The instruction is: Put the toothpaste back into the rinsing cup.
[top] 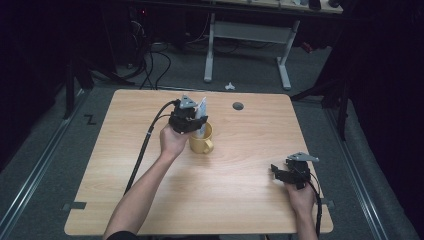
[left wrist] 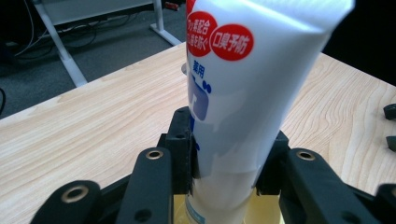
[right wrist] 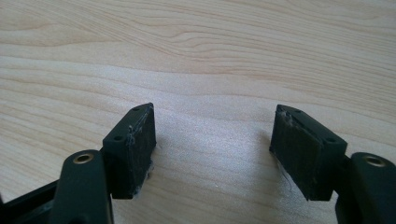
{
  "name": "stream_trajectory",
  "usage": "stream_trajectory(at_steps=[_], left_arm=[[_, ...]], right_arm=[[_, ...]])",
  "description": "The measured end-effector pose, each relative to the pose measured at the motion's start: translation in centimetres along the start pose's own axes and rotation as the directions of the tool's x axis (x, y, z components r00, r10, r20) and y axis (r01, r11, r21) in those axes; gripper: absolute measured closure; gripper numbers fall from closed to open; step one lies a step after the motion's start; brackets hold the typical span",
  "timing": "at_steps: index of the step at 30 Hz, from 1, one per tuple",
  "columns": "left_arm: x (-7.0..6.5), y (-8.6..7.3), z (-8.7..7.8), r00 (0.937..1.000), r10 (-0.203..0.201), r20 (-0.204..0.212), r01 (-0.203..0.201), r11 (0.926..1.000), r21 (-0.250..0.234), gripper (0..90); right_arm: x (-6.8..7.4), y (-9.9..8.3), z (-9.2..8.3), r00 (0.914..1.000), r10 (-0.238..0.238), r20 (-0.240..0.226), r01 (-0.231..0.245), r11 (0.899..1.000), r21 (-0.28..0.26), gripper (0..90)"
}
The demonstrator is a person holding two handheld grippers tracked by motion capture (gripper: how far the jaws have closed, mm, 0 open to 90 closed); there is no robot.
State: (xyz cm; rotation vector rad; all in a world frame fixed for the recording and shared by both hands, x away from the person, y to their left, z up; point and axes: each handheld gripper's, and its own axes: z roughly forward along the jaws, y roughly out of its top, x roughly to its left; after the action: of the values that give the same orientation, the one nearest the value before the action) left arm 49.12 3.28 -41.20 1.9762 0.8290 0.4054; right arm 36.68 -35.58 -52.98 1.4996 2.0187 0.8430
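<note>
Left claw [left wrist: 226,179] clamps your toothpaste tube [left wrist: 238,93] near its base, upright, lower end inside the yellow mug [top: 201,140] mid-tabletop [top: 250,190], likely standing it there. Right claw [right wrist: 212,149] gapes wide, holds nothing, parked low.

left tongs [top: 196,120] clamped, raised; right tongs [top: 278,171] spread wide, low.

Grey carpet floor [top: 45,150] (dimly lit) surrounds a white-legged desk [top: 247,35] behind.
</note>
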Motion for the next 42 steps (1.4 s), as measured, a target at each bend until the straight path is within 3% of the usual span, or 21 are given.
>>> stream_trajectory(at_steps=[11,32,42], left_arm=[[0.4,-0.9,0.4,0.9996,-0.028,0.000,0.028,0.9996,0.007,65.7],[0.3,-1.5,1.3,1.0000,-0.003,-0.008,0.003,0.9985,0.056,65.6],[0.6,-2.0,1.6,0.9997,-0.022,-0.013,0.023,0.9978,0.062,65.6]], right_arm=[[0.0,0.0,0.0,1.0000,-0.002,-0.001,0.002,1.000,0.000,31.2],[0.0,0.0,0.0,1.0000,-0.005,-0.001,0.005,1.000,-0.001,31.2],[0.0,0.0,0.0,1.0000,-0.003,-0.001,0.003,1.000,0.000,31.2]])
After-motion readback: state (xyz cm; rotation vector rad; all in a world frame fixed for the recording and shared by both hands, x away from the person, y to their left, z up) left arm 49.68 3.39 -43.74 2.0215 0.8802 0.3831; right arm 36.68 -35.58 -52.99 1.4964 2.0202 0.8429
